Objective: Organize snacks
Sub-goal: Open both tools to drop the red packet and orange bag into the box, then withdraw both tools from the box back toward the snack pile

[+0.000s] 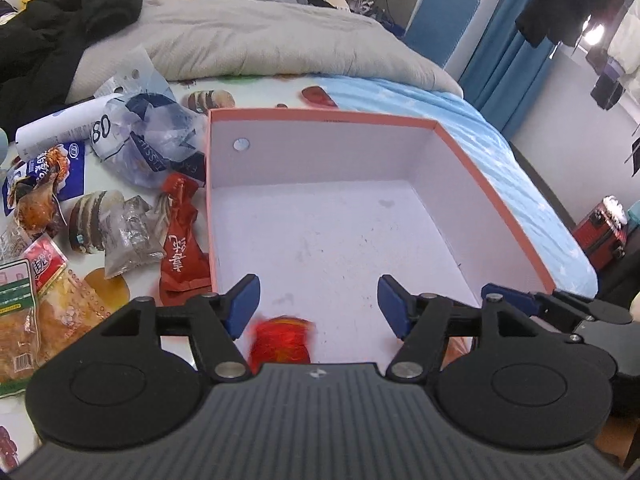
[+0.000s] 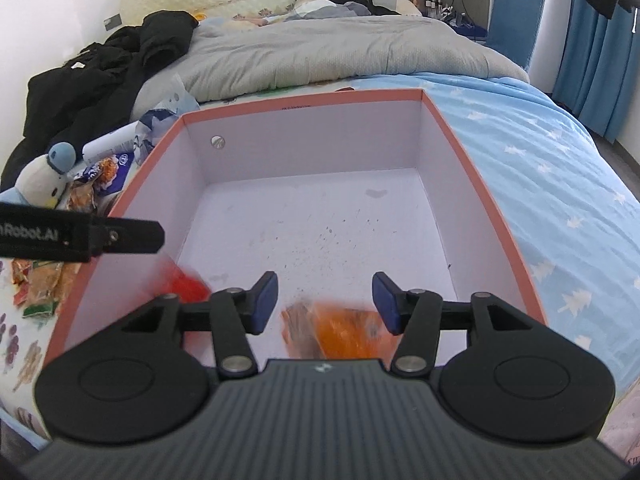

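Both grippers' jaws gape empty over the pink-rimmed box (image 1: 492, 196) on the snack-strewn bed (image 2: 540, 168).

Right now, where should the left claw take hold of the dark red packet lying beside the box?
Probably at the twisted upper neck of the dark red packet, coming from above with the left claw. The neck is narrow, while the bottom end spreads wide against the box wall.

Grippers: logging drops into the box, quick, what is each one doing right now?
Left gripper: open, blurred red snack packet below, not gripped.
Right gripper: open, blurred orange snack packet below, not gripped.
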